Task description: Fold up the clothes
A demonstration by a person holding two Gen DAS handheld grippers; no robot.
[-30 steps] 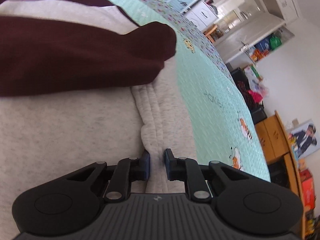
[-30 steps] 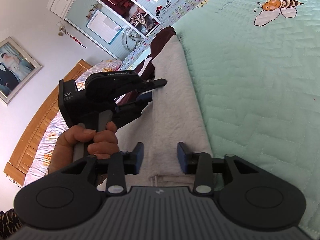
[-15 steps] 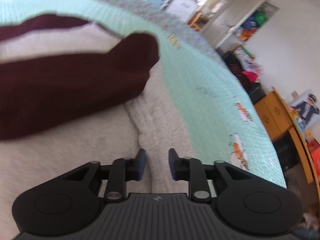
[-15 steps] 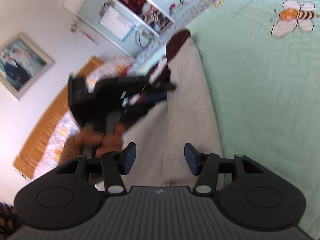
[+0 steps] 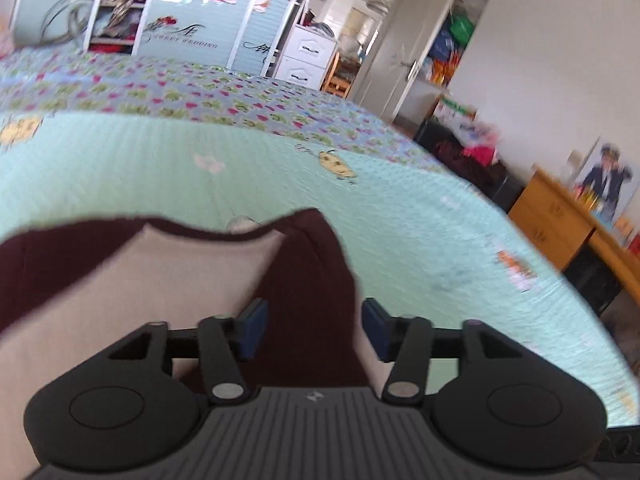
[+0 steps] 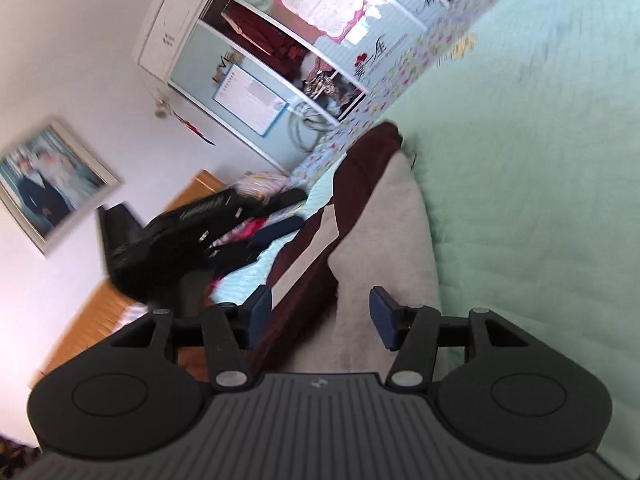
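My left claw [image 5: 314, 330] is over the grey sweatshirt [image 5: 120, 300], which lies flat on the mint quilt [image 5: 420, 220] with its maroon sleeve [image 5: 312, 272] folded across the body. The jaws are opening, and the sleeve shows in the gap below them, but the blue pads [image 5: 253, 326] do not press on it. The picture is blurred, so I cannot tell whether the fingers touch the fabric.

My right claw [image 6: 320, 314] stands released too, its 2 pads apart over the same sweatshirt [image 6: 384, 248], near the edge that borders the quilt [image 6: 540, 160]. The maroon sleeve [image 6: 360, 176] runs up from between the fingers. My other claw [image 6: 172, 240] shows blurred at the left, clear of the garment.
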